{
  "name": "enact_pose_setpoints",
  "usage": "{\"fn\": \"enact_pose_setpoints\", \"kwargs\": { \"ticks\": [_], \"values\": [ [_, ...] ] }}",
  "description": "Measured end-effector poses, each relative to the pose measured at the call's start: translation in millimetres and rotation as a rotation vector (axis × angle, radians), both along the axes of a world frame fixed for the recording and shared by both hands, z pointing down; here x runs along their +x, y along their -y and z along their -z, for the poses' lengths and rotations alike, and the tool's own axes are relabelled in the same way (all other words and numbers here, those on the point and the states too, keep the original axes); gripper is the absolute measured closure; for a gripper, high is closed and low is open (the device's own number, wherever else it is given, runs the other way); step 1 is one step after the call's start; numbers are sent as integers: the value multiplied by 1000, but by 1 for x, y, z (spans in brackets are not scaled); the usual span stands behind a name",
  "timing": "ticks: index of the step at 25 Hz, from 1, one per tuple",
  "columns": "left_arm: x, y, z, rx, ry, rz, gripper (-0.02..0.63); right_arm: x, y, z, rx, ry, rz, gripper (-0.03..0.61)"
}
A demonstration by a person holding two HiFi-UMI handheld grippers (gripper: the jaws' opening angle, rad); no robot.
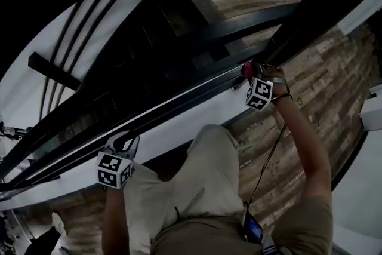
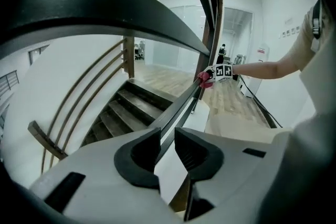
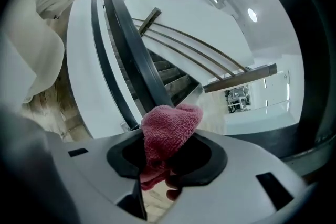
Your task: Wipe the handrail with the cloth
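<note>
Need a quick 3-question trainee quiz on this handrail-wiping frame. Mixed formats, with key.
1. The cloth is held by: A the left gripper, B the right gripper, C neither.
2. True or false: the left gripper holds a second cloth.
3. Fill in: both grippers are up at the dark ___.
Key: 1 B; 2 false; 3 handrail.
</note>
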State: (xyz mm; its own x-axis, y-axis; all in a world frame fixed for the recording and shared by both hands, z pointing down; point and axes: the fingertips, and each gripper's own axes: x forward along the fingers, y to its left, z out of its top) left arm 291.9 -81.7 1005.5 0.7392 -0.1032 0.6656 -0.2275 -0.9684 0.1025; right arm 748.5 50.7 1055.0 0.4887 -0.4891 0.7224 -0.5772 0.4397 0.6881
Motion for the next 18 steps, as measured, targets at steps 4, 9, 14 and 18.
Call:
{"fn": "enact_pose_setpoints", "kwargs": {
  "ticks": [4, 9, 14, 18],
  "values": [
    [1, -6, -3, 0, 18, -1, 537, -1, -2, 2, -16, 0, -11, 433],
    [2, -9, -9, 55, 10, -6, 537, -6, -2, -4, -8, -45, -6, 434],
    [-19, -14, -4, 51, 21, -13, 537, -54, 12, -1, -12, -35, 85, 434],
    [-45, 0, 8, 79, 8, 41, 537, -98, 32, 0, -11, -17, 160, 434]
  ]
}}
